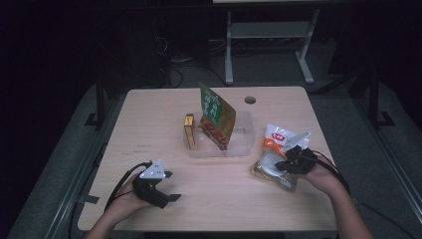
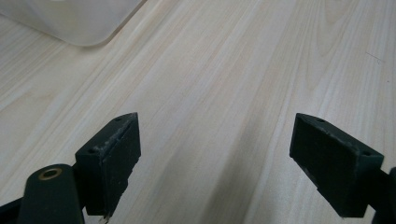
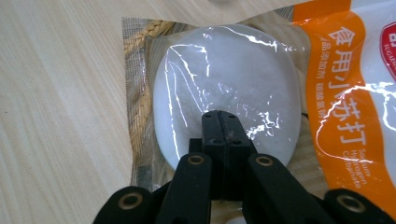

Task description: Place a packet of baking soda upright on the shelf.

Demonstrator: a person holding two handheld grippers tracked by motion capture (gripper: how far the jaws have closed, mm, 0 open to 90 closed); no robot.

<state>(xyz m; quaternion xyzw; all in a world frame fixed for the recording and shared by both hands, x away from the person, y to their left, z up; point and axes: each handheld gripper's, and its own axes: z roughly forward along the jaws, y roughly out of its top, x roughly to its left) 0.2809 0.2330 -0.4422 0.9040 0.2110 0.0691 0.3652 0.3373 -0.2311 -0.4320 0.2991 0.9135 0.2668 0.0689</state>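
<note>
Right up close, the right gripper (image 3: 219,121) has its jaws pressed together, tips on the clear film of a bun pack (image 3: 224,88). Whether any film is pinched between them, I cannot tell. That pack lies flat at the table's (image 1: 149,124) right side, its edge tucked under an orange-and-white bag (image 3: 355,93), just right of the tray (image 1: 244,144). The left gripper (image 2: 215,154) sits spread wide over bare wood at the near left, holding nothing.

My read: this is the pick-up step, bun pack bound for the tray, where a yellow box (image 1: 189,130) and green packet (image 1: 217,112) already stand. Next move calls for a firm bite on that slippery film, then a lift clear of the bag.

The pack's near edge hides behind the jaws, and the high view is too dim to read its label.
</note>
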